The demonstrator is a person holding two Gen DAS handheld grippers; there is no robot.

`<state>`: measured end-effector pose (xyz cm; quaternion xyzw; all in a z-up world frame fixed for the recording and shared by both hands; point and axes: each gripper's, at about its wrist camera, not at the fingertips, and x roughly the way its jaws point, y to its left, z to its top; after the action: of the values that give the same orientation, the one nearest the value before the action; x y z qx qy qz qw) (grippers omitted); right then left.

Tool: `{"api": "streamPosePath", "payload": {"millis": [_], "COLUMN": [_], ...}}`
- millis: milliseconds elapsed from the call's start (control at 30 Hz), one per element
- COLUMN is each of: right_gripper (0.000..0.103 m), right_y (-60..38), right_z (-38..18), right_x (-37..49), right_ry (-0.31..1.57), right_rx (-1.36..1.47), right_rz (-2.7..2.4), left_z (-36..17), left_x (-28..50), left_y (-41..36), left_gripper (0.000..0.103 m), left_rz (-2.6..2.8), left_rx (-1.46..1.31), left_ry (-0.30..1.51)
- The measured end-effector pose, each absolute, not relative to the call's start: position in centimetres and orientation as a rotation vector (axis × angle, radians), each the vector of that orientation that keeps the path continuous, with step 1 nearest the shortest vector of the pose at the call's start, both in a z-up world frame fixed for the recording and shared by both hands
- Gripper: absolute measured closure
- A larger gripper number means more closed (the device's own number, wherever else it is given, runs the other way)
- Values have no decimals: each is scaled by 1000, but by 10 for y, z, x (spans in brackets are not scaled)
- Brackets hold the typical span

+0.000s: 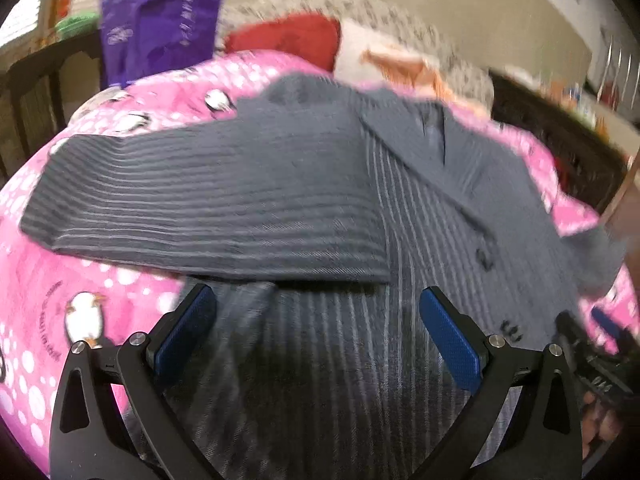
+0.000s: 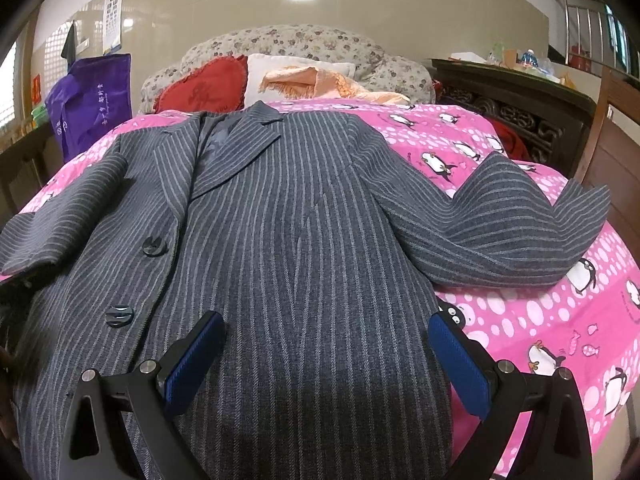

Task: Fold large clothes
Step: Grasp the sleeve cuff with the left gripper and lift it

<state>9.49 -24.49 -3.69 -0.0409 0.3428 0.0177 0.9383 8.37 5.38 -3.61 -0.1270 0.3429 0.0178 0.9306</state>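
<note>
A grey pinstriped coat (image 2: 288,216) lies front up on a pink penguin bedspread (image 2: 540,320). Its collar points to the far pillows and two dark buttons (image 2: 154,246) show. In the left wrist view the coat (image 1: 360,340) has one sleeve (image 1: 208,200) lying sideways across the bed; the view is blurred. The other sleeve (image 2: 500,232) lies bent out to the right. My left gripper (image 1: 316,328) is open and empty just above the coat's lower body. My right gripper (image 2: 326,352) is open and empty above the coat's lower right part.
A red heart cushion (image 2: 204,88), white pillow and orange cloth (image 2: 332,80) lie at the floral headboard. A purple bag (image 2: 92,100) stands at the left. A dark carved cabinet (image 2: 516,108) with clutter flanks the bed's right side. The other gripper shows at the right edge (image 1: 592,356).
</note>
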Motion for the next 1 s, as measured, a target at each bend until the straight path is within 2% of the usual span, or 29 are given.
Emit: {"api": "streamPosePath", "payload": {"millis": [100, 300, 433, 533, 667, 733, 800, 833, 867, 900, 1000], "right_gripper": [2, 2, 2, 2, 2, 2, 2, 2, 2, 2, 2], "right_y": [-246, -247, -247, -248, -248, -248, -249, -250, -250, -250, -249], "right_z": [-37, -37, -36, -36, -37, -37, -37, -37, -37, -37, -38], "right_x": [94, 95, 95, 94, 95, 95, 95, 95, 95, 95, 95], "right_ry": [698, 696, 691, 691, 694, 696, 696, 695, 695, 695, 700], "right_rx": [-77, -66, -60, -56, -54, -52, -48, -46, -45, -44, -49], "right_rz": [44, 59, 66, 72, 77, 80, 82, 84, 86, 85, 84], "left_z": [-24, -11, -25, -49, -44, -47, -50, -48, -48, -48, -49], "left_x": [65, 37, 23, 31, 52, 72, 85, 92, 96, 101, 107], "left_y": [72, 139, 206, 239, 232, 238, 249, 254, 257, 263, 272], "left_gripper": [0, 1, 1, 2, 6, 13, 27, 29, 41, 58, 81], "left_rz": [2, -23, -14, -33, -55, -76, -53, -50, -53, -46, 60], "left_rx": [-297, -358, -527, -686, -646, -672, -722, -747, -767, -785, -790], "left_ry": [626, 634, 604, 647, 671, 688, 684, 676, 674, 684, 704]}}
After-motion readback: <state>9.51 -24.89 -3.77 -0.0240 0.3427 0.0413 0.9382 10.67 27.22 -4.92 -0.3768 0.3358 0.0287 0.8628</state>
